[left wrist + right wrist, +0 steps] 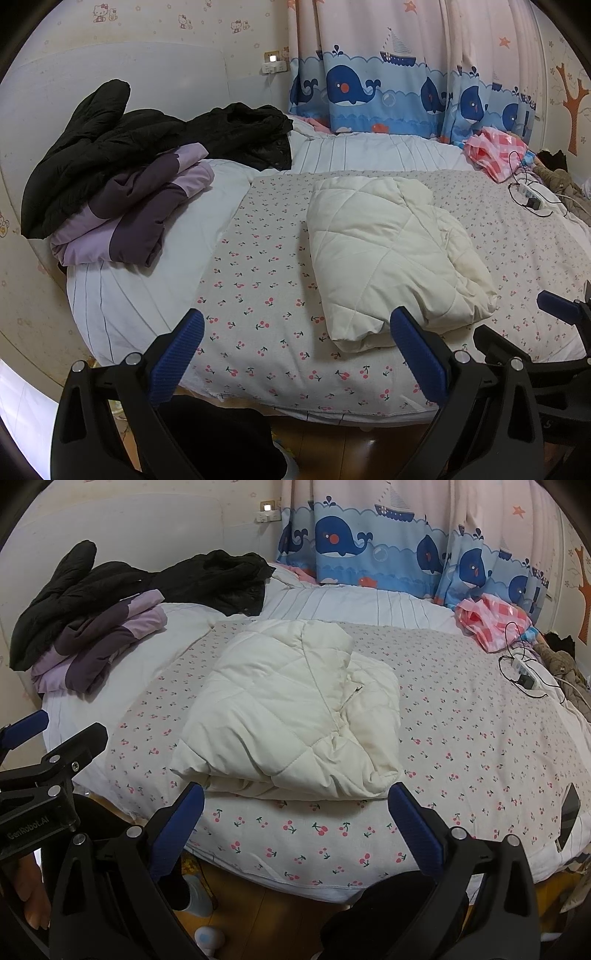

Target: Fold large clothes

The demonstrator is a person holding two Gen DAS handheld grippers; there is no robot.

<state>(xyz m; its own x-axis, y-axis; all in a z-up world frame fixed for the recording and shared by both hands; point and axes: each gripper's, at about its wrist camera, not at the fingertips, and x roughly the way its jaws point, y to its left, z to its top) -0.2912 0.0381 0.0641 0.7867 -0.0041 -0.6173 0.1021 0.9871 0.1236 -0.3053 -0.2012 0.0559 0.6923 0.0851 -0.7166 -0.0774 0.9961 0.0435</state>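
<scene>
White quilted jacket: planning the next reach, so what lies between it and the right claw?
Only bare cherry-print sheet separates the white quilted jacket from the open right claw, seen in the right wrist view.

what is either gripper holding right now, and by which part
Nothing is held. The left gripper and right gripper are both open, hovering short of the folded cream jacket.

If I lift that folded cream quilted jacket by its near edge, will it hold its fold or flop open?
The cream jacket looks puffy and quilted, so it is probably light for its bulk but floppy. Its layers sit loosely stacked at the near edge, so a one-edge lift would likely let it unfold. The shell looks smooth, perhaps slippery. Both tongs, left and right, stand open, short of it.
</scene>
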